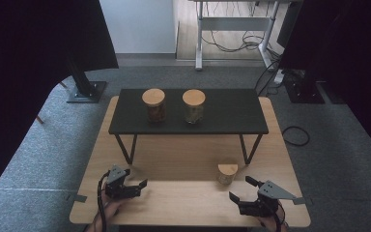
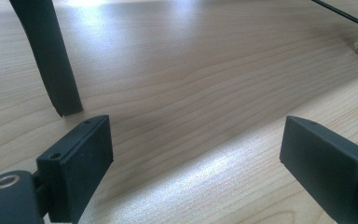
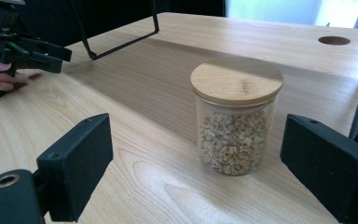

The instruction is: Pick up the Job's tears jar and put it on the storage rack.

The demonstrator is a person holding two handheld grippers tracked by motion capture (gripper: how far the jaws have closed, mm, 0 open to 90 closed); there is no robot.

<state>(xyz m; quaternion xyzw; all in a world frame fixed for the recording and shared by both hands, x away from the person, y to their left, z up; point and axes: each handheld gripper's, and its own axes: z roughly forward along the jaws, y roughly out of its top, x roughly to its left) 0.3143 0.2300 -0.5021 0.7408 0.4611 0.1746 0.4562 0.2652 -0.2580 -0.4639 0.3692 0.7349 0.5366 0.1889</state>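
One lidded jar (image 3: 235,116) stands just ahead of the right tool (image 3: 193,163), jaws spread.

Our left gripper (image 1: 137,186) and right gripper (image 1: 238,189) are matte black with blocky rectangular pads (image 3: 77,163), recessed screw holes, brass-ringed pivots, grey three-cornered plates and black trailing cables.

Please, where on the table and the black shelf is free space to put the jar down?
The shelf is bare right of its two jars, and at its left end. The table is bare between the left gripper and the right gripper. It is tight around the small jar.
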